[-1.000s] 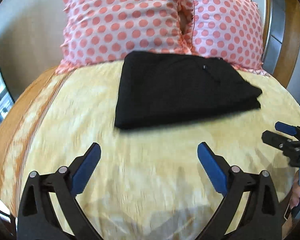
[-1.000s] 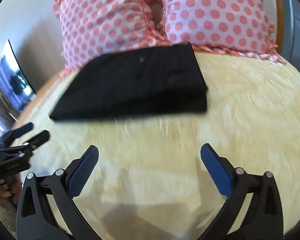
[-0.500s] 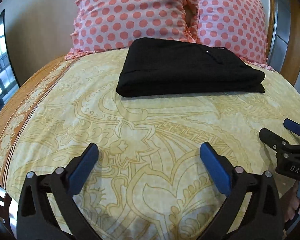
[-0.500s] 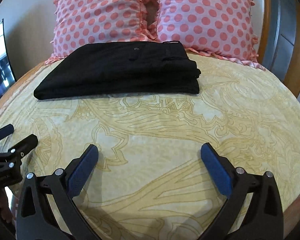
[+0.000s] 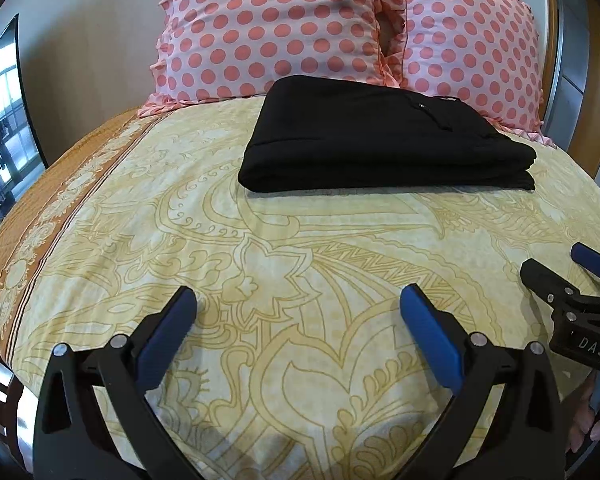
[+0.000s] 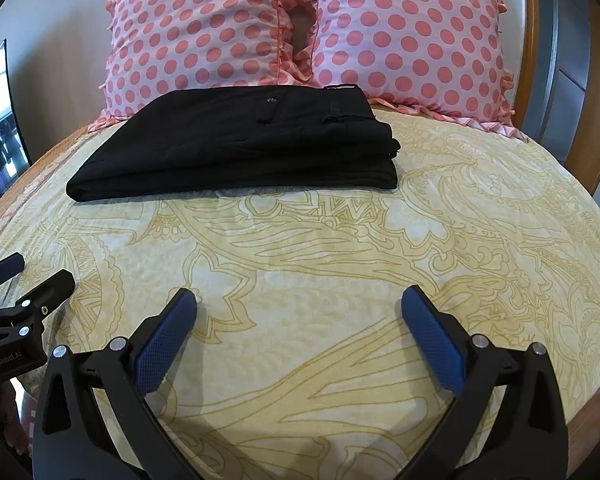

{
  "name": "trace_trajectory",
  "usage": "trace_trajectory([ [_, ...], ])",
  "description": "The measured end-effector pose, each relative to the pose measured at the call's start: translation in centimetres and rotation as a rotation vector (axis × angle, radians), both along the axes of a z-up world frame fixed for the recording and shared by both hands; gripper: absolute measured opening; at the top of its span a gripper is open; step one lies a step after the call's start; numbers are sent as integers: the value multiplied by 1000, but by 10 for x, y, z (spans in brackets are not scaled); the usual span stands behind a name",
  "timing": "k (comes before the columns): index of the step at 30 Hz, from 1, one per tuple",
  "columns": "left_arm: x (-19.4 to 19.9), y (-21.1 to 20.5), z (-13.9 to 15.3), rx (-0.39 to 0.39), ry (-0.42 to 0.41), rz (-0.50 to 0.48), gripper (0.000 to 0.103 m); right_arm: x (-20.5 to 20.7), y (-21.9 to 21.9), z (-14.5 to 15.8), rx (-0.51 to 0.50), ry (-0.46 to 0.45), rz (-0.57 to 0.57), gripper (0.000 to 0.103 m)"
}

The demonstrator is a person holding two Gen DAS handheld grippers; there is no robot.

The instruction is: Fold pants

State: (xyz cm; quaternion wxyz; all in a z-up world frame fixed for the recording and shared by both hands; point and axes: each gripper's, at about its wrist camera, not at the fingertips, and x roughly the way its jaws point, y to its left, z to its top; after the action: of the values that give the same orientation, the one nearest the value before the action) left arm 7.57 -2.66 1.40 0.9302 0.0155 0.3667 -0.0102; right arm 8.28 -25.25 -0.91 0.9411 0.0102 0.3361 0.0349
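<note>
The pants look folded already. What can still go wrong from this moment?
1. The black pants show uneven layers at their right end; a bump may let them slide apart.
2. They lie close against the dotted pillows, which might push them if shifted.
3. Both left gripper and right gripper are open; dragging may wrinkle the bedspread.

Legible markings: two, both on gripper bodies.
Right gripper (image 5: 556,268) body is showing white "DAS"; left gripper (image 6: 28,276) body is showing small white lettering, not fully readable.
</note>
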Motion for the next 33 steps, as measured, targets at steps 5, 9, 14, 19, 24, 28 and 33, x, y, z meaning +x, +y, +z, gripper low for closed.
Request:
trace_trajectory([
  [5,0,0,0,-4,-2,-7,101,0,0,0,0,-2,0,102],
  [9,0,1,0,-3,-1,-9,101,0,0,0,0,-2,0,102],
  [14,0,1,0,-3,-2,-10,101,0,0,0,0,-2,1,102],
  [19,1,3,0,-3,-2,-10,101,0,0,0,0,-2,1,102],
  [24,1,2,0,-3,-2,-11,101,0,0,0,0,-2,0,102],
  [28,1,2,0,-3,-2,-10,101,0,0,0,0,-2,0,102],
  [33,1,2,0,-3,-2,-9,101,0,0,0,0,-2,-1,102],
])
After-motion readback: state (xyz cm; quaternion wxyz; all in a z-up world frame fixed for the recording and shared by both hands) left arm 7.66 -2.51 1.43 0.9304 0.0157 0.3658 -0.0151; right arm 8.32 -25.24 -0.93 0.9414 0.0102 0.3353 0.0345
